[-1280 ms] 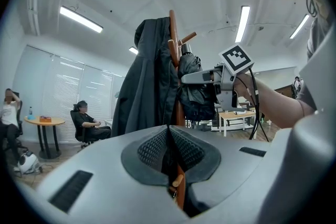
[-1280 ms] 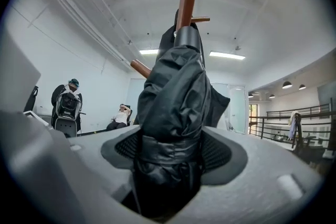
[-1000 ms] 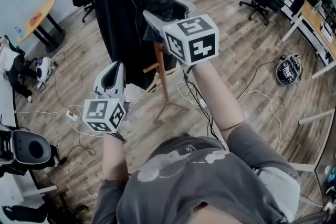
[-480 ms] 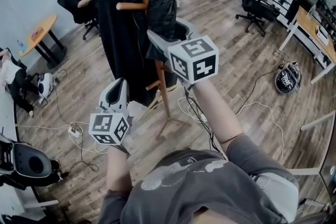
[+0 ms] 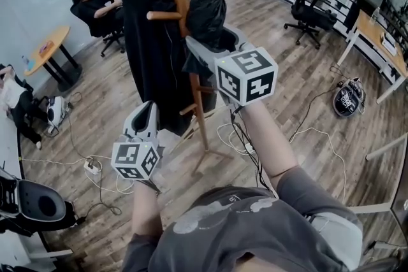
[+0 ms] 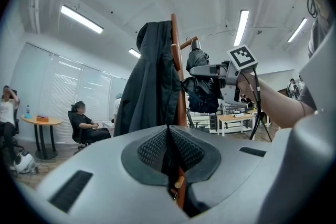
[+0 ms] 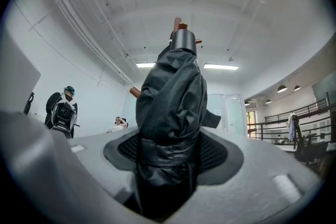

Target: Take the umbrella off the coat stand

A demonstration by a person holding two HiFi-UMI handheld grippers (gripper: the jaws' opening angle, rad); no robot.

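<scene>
A wooden coat stand (image 5: 180, 3) rises at the top middle, with a long black coat (image 5: 143, 35) hanging on its left side. A folded black umbrella (image 5: 207, 13) hangs upright by the stand's right pegs. My right gripper (image 5: 209, 48) is shut on the umbrella's bundled fabric. In the right gripper view the umbrella (image 7: 170, 92) fills the space between the pads (image 7: 218, 152), its cap next to a peg tip. My left gripper (image 5: 146, 110) hovers lower left of the stand, shut and empty. In the left gripper view its jaws (image 6: 169, 144) meet, facing the stand (image 6: 176, 60) and the umbrella (image 6: 202, 86).
A person sits in a chair (image 5: 95, 6) at the back left beside a round wooden table (image 5: 48, 48). Cables (image 5: 236, 130) lie on the wood floor by the stand's feet. An office chair (image 5: 306, 9) and a desk (image 5: 382, 35) stand at the right.
My right gripper has risen a little along the stand with the umbrella in it. The left gripper has stayed where it was.
</scene>
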